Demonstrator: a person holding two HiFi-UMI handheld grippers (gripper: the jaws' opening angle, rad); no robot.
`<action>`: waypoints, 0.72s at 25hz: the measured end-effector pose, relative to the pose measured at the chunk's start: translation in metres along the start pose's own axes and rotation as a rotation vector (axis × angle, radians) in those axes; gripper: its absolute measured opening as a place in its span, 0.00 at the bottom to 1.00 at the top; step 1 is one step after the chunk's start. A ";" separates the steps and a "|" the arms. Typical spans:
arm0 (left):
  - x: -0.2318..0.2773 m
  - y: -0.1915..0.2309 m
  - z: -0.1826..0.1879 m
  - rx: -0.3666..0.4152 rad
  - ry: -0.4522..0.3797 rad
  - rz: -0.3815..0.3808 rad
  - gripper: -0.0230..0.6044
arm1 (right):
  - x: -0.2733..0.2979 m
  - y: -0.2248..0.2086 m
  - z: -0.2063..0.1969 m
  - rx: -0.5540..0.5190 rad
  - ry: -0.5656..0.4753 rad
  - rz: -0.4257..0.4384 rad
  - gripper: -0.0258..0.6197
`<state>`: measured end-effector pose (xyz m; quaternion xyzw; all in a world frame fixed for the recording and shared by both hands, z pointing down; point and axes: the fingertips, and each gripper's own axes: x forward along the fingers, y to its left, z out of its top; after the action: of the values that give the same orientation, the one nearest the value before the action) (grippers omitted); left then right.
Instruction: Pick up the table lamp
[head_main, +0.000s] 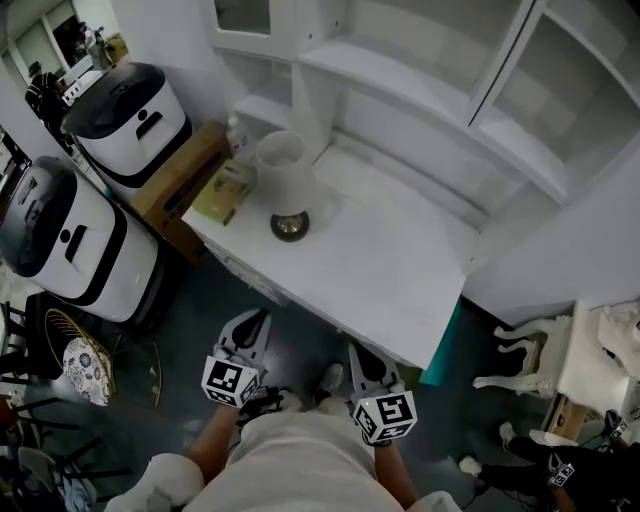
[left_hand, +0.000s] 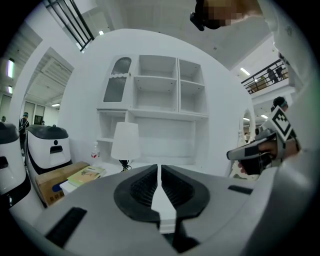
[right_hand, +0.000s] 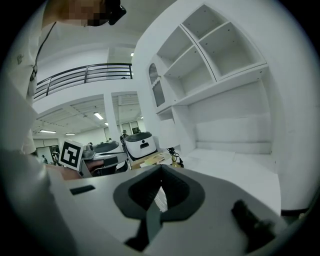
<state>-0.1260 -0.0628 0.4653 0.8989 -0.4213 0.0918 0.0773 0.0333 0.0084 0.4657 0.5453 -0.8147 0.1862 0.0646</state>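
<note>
The table lamp (head_main: 284, 180), with a white shade and a dark round base, stands upright at the back left of the white desk (head_main: 390, 270). It also shows in the left gripper view as the lamp (left_hand: 125, 141), and the right gripper view catches the lamp (right_hand: 170, 137) at its left. Both grippers hang in front of the desk's near edge, well short of the lamp. My left gripper (head_main: 254, 324) (left_hand: 159, 172) is shut and holds nothing. My right gripper (head_main: 358, 356) (right_hand: 159, 187) is also shut and holds nothing.
A green booklet (head_main: 222, 192) and a small bottle (head_main: 236, 133) lie left of the lamp. White hutch shelves (head_main: 420, 90) rise behind the desk. Two black-and-white machines (head_main: 70, 240) and a cardboard box (head_main: 175, 185) stand at the left, a white chair (head_main: 525, 355) at the right.
</note>
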 end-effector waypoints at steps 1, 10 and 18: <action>0.010 -0.001 0.001 -0.003 0.002 0.005 0.06 | 0.004 -0.009 0.002 0.000 0.003 0.006 0.06; 0.068 0.001 0.008 -0.030 -0.001 0.086 0.06 | 0.028 -0.073 0.001 0.025 0.039 0.049 0.06; 0.103 0.031 0.000 0.020 0.015 0.108 0.07 | 0.050 -0.083 -0.012 0.040 0.097 0.058 0.06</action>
<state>-0.0856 -0.1591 0.4911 0.8750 -0.4675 0.1071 0.0664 0.0884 -0.0580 0.5112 0.5128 -0.8222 0.2307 0.0876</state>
